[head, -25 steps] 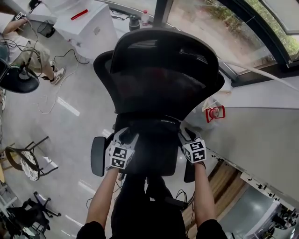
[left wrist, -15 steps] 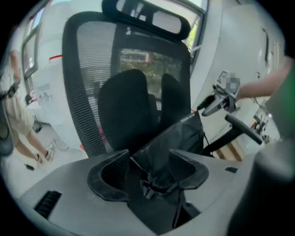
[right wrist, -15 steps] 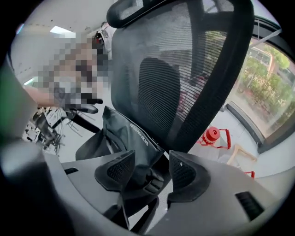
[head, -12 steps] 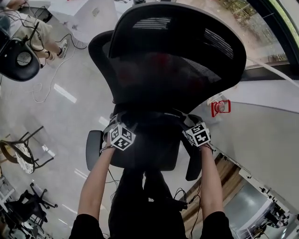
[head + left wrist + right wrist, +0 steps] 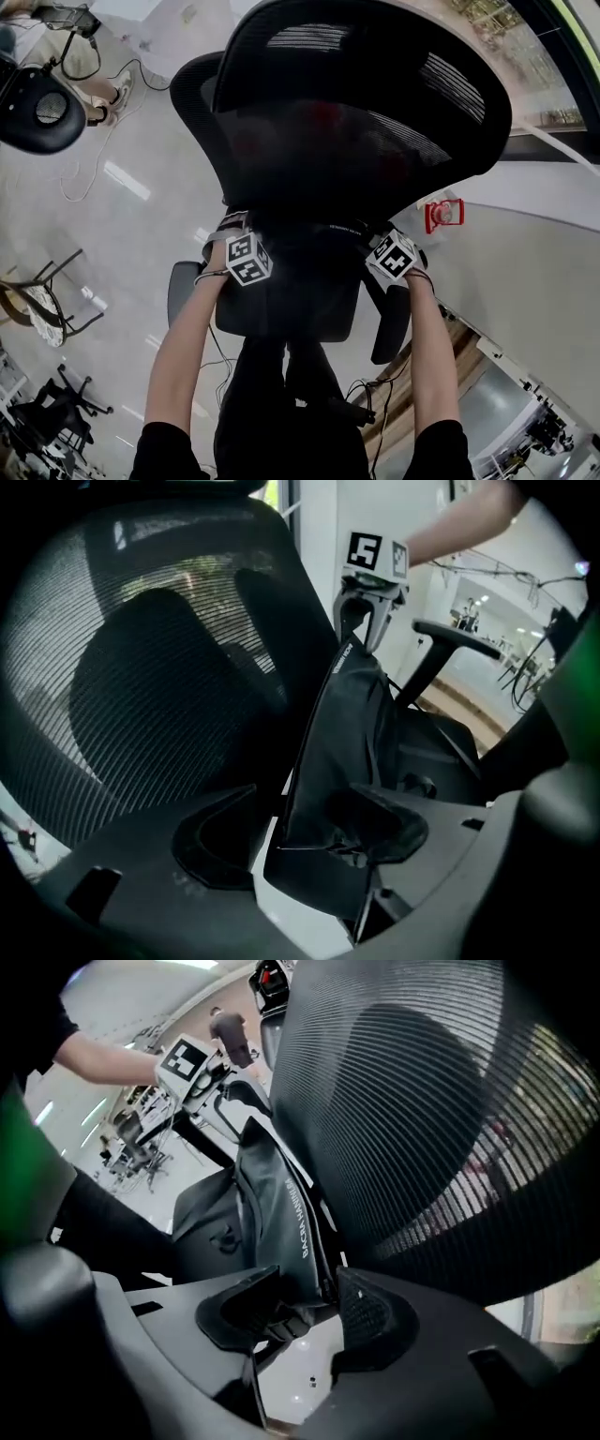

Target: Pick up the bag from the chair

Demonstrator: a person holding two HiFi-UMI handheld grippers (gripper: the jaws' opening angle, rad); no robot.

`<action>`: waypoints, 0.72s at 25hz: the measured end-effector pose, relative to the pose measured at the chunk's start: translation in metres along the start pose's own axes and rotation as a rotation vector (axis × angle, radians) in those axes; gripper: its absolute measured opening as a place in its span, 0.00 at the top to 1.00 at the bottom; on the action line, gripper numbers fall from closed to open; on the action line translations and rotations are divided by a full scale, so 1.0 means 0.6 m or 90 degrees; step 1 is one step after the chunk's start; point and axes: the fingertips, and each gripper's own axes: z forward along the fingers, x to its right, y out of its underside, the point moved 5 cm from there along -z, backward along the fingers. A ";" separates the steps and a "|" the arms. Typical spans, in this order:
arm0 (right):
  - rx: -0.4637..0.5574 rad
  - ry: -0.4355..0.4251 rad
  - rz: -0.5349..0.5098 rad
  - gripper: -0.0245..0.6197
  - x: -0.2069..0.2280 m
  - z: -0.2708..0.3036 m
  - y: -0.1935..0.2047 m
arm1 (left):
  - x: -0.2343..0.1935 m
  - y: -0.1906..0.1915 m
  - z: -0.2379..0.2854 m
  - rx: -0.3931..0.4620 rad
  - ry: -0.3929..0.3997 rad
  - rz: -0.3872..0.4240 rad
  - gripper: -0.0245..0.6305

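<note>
A black office chair (image 5: 356,112) with a mesh back fills the head view. The black bag (image 5: 300,277) stands on its seat, just in front of the backrest. My left gripper (image 5: 239,239) is at the bag's left end and my right gripper (image 5: 380,246) at its right end. In the left gripper view the bag (image 5: 342,724) runs as a taut sheet from my left gripper (image 5: 300,841), shut on it, to the right gripper (image 5: 366,621). In the right gripper view, bag fabric (image 5: 277,1213) is bunched in my right gripper (image 5: 305,1312); the left gripper (image 5: 220,1077) grips the far end.
Chair armrests (image 5: 183,291) (image 5: 389,323) flank the seat. A red object (image 5: 441,214) sits by a grey ledge (image 5: 525,272) on the right. A black round stool (image 5: 37,108), floor cables and another person's shoe (image 5: 120,89) are upper left. A folding stand (image 5: 37,300) is at the left.
Both grippers have moved away from me toward the backrest and now sit at the two ends of the bag. The head view has shifted nearer the chair.
</note>
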 end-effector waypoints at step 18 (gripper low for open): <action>0.020 -0.005 -0.176 0.88 -0.071 -0.028 0.013 | 0.041 -0.022 0.015 -0.062 0.107 0.182 0.65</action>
